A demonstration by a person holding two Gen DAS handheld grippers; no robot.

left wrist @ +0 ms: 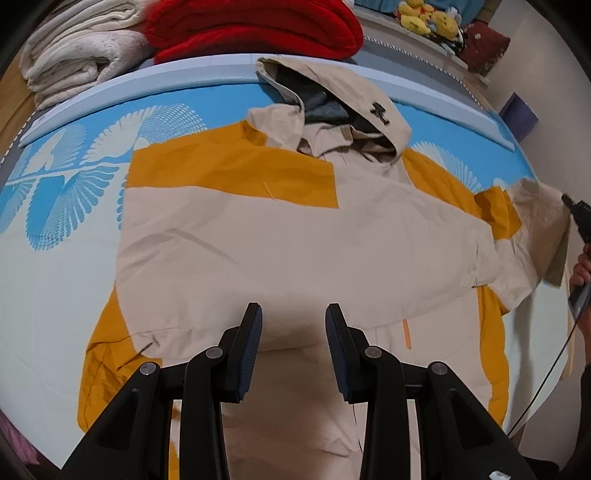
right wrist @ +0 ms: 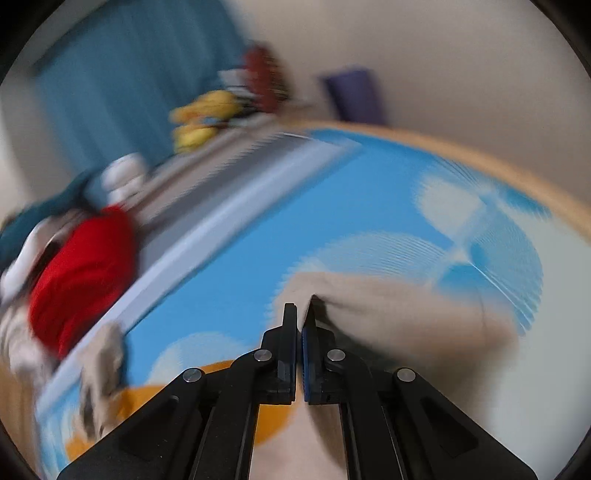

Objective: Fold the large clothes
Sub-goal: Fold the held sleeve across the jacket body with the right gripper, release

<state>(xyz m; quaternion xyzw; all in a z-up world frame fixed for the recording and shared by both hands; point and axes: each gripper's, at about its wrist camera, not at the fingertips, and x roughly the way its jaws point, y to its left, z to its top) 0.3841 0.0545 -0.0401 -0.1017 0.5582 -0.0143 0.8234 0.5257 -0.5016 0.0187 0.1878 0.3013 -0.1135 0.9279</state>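
Beige-and-mustard hooded jacket (left wrist: 295,236) spread flat on a blue-and-white patterned bedsheet (left wrist: 66,192), one sleeve lifted.

The left gripper (left wrist: 293,317) hovers over the jacket's lower body, its fingers spread apart and holding nothing; the right gripper (right wrist: 301,314) has its fingers pressed together, pinching the beige sleeve cuff (right wrist: 388,310) above the sheet, the right wrist view blurred; a folded red blanket (left wrist: 255,26) and cream towels (left wrist: 77,55) sit beyond the hood (left wrist: 332,107).
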